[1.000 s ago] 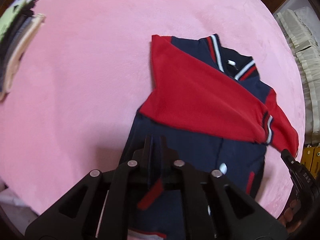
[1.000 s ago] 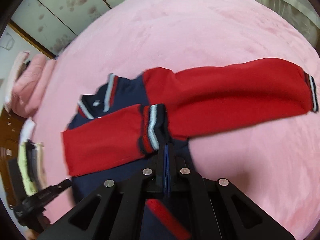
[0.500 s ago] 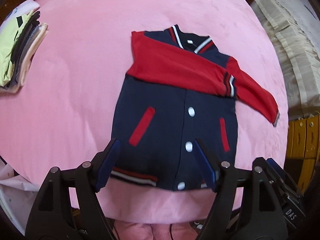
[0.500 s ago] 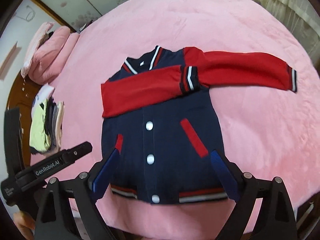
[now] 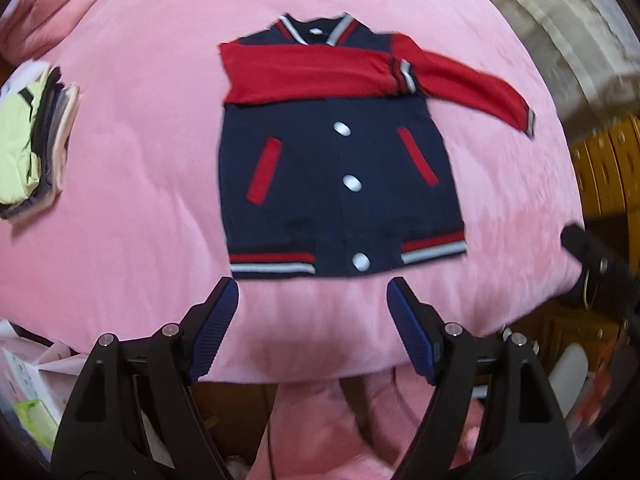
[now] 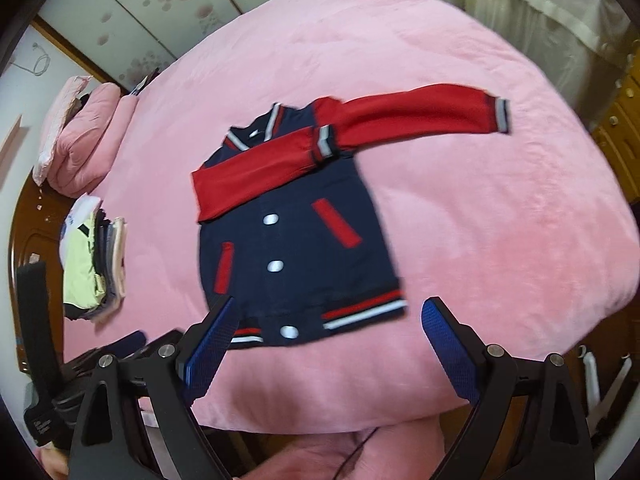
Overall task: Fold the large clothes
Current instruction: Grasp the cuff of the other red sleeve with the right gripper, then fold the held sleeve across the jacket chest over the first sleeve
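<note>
- Both tongs are spread wide and holding nothing: left tongs (image 5: 312,300) and right tongs (image 6: 326,318) hang over the near edge of the bed (image 5: 140,208), just short of the jacket's hem (image 5: 272,262).
- The jacket (image 5: 332,184) lies flat, front up and snapped shut, roughly mid-bed, collar (image 5: 314,30) at the far end.
- One red sleeve (image 5: 304,76) is already folded across the chest; the other sleeve (image 6: 416,114) sticks straight out to the right onto bare blanket.
- Handling guess: soft fleecy knit, light, floppy, nothing breakable. It'll drape and sag from wherever it's pinched, and the plush blanket probably drags on it a bit, so lift, don't slide.
- Best grab for that loose sleeve looks like the striped cuff (image 6: 502,116). The ribbing is thicker and gives the pads something to bite.
- For the body fold later, I'd take the two hem corners, where the ribbed band is firmest.
- Room: loads of open pink on the right and far side. On the left a stack of folded clothes (image 6: 94,260) sits well apart from the jacket, with a pillow (image 6: 84,140) beyond it.
- Near edge of the bed is right under the tongs, so not much margin for pulling the hem this way.
</note>
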`<action>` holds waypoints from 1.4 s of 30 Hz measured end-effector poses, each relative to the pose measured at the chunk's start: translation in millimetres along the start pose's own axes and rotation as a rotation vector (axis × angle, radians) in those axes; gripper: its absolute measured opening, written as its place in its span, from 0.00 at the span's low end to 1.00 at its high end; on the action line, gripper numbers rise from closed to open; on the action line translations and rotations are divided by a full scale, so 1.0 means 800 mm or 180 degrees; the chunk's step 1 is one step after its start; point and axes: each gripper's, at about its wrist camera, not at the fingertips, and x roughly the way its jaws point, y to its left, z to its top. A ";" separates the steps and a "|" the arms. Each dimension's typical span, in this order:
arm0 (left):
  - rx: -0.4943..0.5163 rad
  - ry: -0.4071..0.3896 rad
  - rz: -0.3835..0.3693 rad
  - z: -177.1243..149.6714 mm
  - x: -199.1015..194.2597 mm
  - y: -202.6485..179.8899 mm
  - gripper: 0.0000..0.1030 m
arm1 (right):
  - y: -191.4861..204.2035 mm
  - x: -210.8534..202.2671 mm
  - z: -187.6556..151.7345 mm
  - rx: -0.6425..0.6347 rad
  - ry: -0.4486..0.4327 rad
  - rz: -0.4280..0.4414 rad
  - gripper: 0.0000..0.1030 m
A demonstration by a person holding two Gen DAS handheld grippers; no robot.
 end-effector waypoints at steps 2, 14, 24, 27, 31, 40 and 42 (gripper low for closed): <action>0.0080 0.0042 -0.0007 -0.003 -0.007 -0.023 0.73 | -0.027 -0.011 -0.001 0.0015 -0.0030 -0.0037 0.91; -0.0066 -0.0171 0.0134 0.084 -0.034 -0.183 0.73 | -0.276 0.005 0.109 0.0844 -0.0009 0.0403 0.91; -0.0383 0.0035 0.0415 0.140 -0.012 -0.191 0.73 | -0.421 0.118 0.236 0.0930 -0.0166 0.0241 0.73; -0.0512 0.0152 0.0508 0.140 0.004 -0.178 0.73 | -0.433 0.149 0.253 0.0982 -0.0149 0.0400 0.68; -0.0666 0.0376 0.0698 0.134 0.029 -0.160 0.73 | -0.434 0.182 0.268 0.1161 -0.0132 0.0591 0.66; -0.0693 0.0562 0.0706 0.111 0.050 -0.149 0.73 | -0.423 0.200 0.273 0.1384 -0.0180 0.0745 0.20; -0.0633 0.0556 0.0710 0.109 0.050 -0.151 0.73 | -0.429 0.199 0.273 0.1393 -0.0209 0.0748 0.12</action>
